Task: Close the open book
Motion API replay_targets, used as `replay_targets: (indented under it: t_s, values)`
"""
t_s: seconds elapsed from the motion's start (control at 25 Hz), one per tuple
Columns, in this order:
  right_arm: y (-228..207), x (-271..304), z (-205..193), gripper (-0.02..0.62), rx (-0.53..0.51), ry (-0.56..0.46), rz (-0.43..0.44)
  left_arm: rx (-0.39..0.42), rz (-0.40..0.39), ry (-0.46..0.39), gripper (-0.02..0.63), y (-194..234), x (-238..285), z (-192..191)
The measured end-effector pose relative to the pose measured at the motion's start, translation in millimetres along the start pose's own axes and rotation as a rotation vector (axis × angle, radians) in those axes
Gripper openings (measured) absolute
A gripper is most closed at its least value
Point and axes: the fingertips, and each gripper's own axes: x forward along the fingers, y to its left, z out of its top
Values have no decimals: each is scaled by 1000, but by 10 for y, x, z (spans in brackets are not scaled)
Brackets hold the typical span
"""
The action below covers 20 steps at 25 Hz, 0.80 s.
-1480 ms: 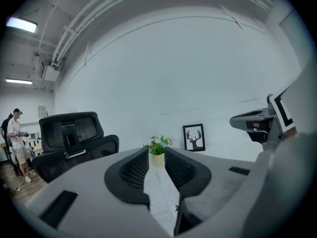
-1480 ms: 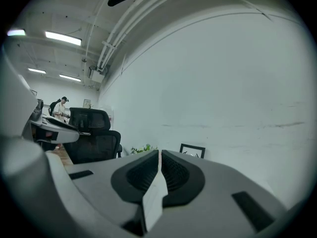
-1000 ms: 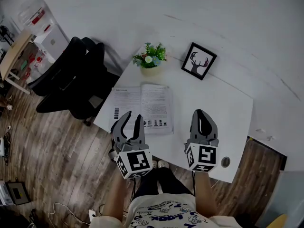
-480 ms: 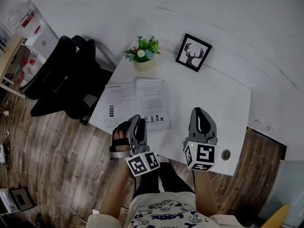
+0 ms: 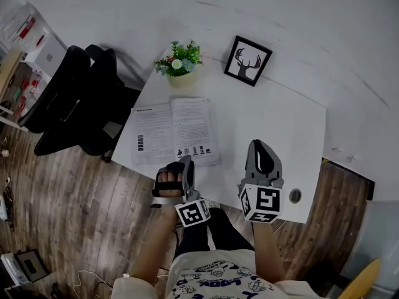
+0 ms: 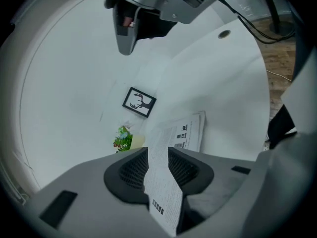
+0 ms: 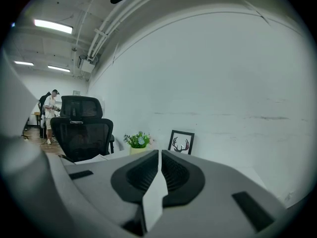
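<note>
So the book (image 5: 187,129) is lying wide open and flat on the white bench (image 5: 280,123), sitting centre-left in the head view, close to the bench's left edge. Two white pages of dense black print. There's a little column of black squares low on the left page and a row of small pictures along the bottom of the right one. The right-hand side looks like the thicker stack of pages.

Orientation: the spine runs roughly up-down in the frame. Its top end points at the potted plant (image 5: 179,63) just above, and its bottom end points toward the person at the lower edge. The long axis of the whole spread goes left-right, tilted a touch so the right side sits higher in the frame. To the upper right, well apart from the book, stands a framed deer picture (image 5: 248,60).

The left claw (image 6: 157,151) is rolled onto its side at the book's bottom edge. It's partly released, with a clear gap, and printed page shows right through that gap. I can't tell if the pads actually touch paper. The right claw (image 7: 159,152) hangs over bare bench at lower right. It's clenched down to a sliver with nothing in it.
</note>
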Motion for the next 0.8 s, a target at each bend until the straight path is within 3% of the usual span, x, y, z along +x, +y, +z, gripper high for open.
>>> replay_targets:
  t_s: [0.52, 0.8]
  values:
    - [-179, -98, -136, 35, 1, 27, -39, 61, -124, -5, 152, -553, 144, 56]
    - [-269, -127, -224, 35, 7, 43, -48, 171, -176, 7, 166, -779, 238, 37]
